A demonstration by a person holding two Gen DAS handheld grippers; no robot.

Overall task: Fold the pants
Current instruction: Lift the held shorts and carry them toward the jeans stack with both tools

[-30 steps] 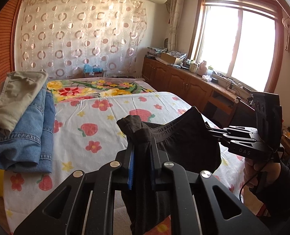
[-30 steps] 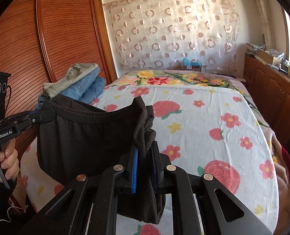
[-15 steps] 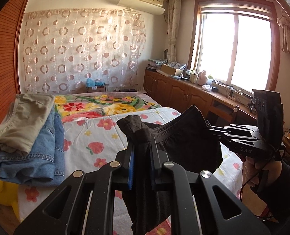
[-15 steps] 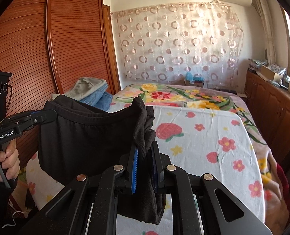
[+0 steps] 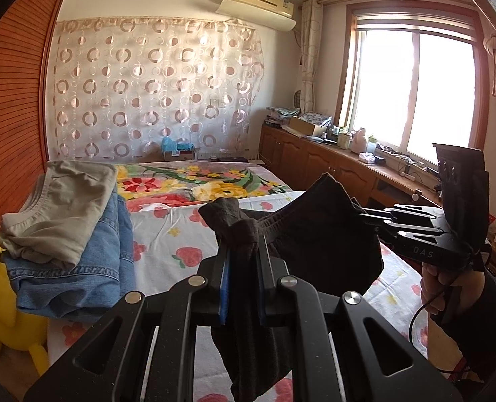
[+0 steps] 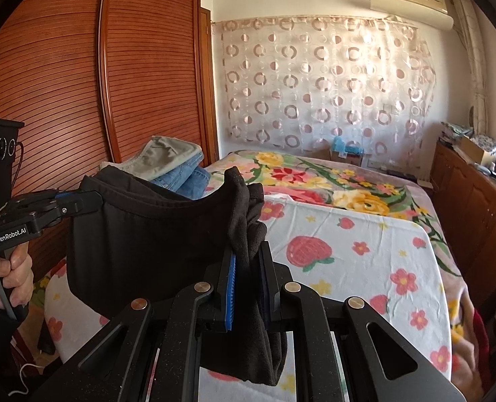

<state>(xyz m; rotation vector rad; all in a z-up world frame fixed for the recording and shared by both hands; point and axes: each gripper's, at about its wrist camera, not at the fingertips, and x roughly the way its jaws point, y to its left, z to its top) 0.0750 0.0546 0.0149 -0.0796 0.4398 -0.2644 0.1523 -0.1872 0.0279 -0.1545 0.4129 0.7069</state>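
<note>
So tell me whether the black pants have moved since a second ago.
Yes. The black pants have risen: their waistband now overlaps the folded jeans behind.

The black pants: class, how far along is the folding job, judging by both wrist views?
Done: khaki pants and jeans lie folded in a stack on the bed. In hand: the left gripper and right gripper each pinch the black pants, held in the air. Left: laying them down and folding.

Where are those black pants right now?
The black pants hang in the air over the near end of the flowered bed, stretched by the waistband between the left claw and the right claw.
</note>
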